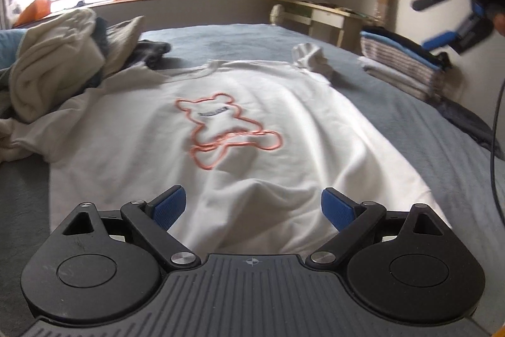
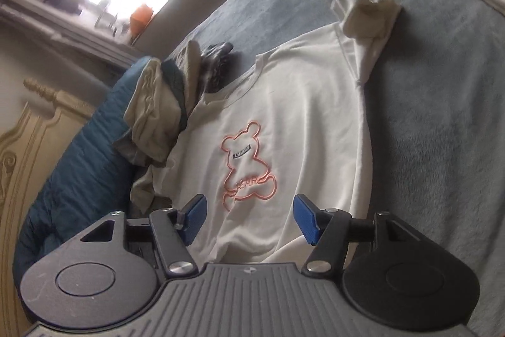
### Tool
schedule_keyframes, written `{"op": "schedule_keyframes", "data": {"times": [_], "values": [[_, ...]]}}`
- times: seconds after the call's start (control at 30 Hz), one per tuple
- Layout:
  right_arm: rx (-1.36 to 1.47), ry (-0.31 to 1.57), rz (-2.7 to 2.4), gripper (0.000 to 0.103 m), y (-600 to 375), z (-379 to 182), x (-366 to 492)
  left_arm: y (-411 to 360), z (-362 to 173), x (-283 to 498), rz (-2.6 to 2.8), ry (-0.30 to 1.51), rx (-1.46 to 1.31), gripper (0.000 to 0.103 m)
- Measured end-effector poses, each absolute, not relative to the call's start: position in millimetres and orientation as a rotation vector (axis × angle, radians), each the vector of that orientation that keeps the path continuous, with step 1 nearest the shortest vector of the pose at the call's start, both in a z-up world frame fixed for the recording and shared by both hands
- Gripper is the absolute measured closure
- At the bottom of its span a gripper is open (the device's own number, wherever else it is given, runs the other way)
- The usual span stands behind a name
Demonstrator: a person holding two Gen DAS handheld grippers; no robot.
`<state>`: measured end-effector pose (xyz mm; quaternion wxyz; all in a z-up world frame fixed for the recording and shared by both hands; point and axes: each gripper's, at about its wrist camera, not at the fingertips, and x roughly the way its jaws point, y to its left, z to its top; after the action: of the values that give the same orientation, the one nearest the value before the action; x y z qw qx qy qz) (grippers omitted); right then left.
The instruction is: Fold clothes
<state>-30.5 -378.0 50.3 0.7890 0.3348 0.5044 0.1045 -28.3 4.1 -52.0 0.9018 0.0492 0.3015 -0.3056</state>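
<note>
Left wrist view: a white T-shirt (image 1: 240,128) with an orange bear outline (image 1: 225,130) lies spread flat, front up, on a grey-blue bed (image 1: 410,128), its hem nearest the camera and its collar far. The left gripper (image 1: 252,209) hangs released above the hem, blue pads wide apart and holding nothing. A heap of unfolded clothes (image 1: 60,75) sits at the shirt's left; a stack of folded clothes (image 1: 407,65) rests on the bed at right. The right gripper (image 1: 454,21) is raised in the air at upper right, released. Right wrist view: the right gripper (image 2: 249,218) is spread apart and empty above the T-shirt (image 2: 303,116), whose far sleeve (image 2: 366,18) is bunched; the heap (image 2: 157,116) overlaps its left shoulder.
</note>
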Motion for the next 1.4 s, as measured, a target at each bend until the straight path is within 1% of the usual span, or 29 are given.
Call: {"op": "schedule_keyframes", "data": {"times": [0.2,0.4,0.57,0.6,0.63,0.67,0.7,0.73,0.77,0.8,0.9,1.1,1.27,1.4], "values": [[0.575,1.219,0.299,0.039,-372,25,-24,-33,-66,-48,-0.804,0.636,0.197,0.01],[0.737,1.292,0.354,0.039,-364,-58,-88,-39,-80,-66,-0.814,0.689,0.228,0.01],[0.751,1.361,0.378,0.04,-351,-97,-107,-25,-77,-73,-0.73,0.729,0.22,0.013],[0.74,1.366,0.384,0.043,-348,-101,-109,-21,-75,-74,-0.704,0.721,0.22,0.013],[0.732,1.354,0.39,0.049,-346,-103,-110,-16,-72,-74,-0.672,0.714,0.216,0.013],[0.723,1.343,0.396,0.051,-344,-104,-112,-9,-69,-72,-0.637,0.712,0.202,0.013],[0.717,1.331,0.399,0.063,-342,-105,-113,-1,-66,-70,-0.602,0.71,0.186,0.014],[0.718,1.315,0.396,0.079,-343,-106,-113,8,-62,-68,-0.565,0.711,0.165,0.014],[0.718,1.299,0.391,0.087,-343,-107,-113,19,-58,-65,-0.524,0.713,0.14,0.014],[0.711,1.28,0.383,0.099,-344,-106,-113,30,-54,-63,-0.489,0.712,0.116,0.014],[0.644,1.203,0.363,0.1,-350,-91,-114,65,-44,-59,-0.391,0.715,0.069,0.014],[0.658,0.978,0.327,0.1,-388,-31,-110,115,-47,-60,-0.297,0.784,-0.003,0.013],[0.65,0.852,0.235,0.1,-426,6,-98,121,-61,-59,-0.267,0.823,-0.066,0.013],[0.664,0.811,0.152,0.1,-447,12,-92,113,-72,-59,-0.313,0.831,-0.088,0.013]]}}
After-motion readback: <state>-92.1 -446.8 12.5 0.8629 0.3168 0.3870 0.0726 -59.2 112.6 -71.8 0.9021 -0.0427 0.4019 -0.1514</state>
